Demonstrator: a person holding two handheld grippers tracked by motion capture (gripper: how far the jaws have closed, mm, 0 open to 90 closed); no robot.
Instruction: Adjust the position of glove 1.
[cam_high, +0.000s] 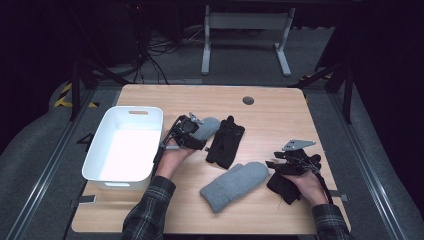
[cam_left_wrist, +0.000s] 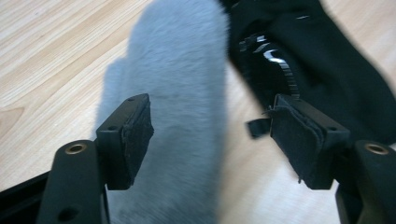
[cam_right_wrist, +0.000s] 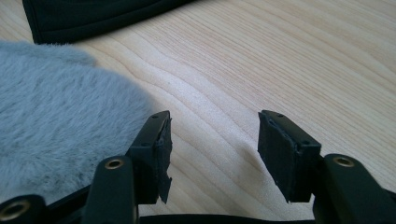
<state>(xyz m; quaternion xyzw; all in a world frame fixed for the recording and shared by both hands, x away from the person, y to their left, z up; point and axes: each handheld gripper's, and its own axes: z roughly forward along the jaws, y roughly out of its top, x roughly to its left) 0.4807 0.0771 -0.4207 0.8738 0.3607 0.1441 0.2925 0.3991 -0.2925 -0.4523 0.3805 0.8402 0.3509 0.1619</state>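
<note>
A grey fleece mitten lies on the wooden bench, just right of a white plastic bin whose inside holds nothing. The left gripper hangs over this mitten with its jaws parted and nothing pressed between the pads; the mitten sits beneath the left jaw. A black glove lies just beside it on the right. Nearer the person, a second grey mitten lies flat, apart from the first. The right gripper is just beside this mitten's end, jaws apart over bare wood, gripping nothing. Another black glove lies under the right hand.
</note>
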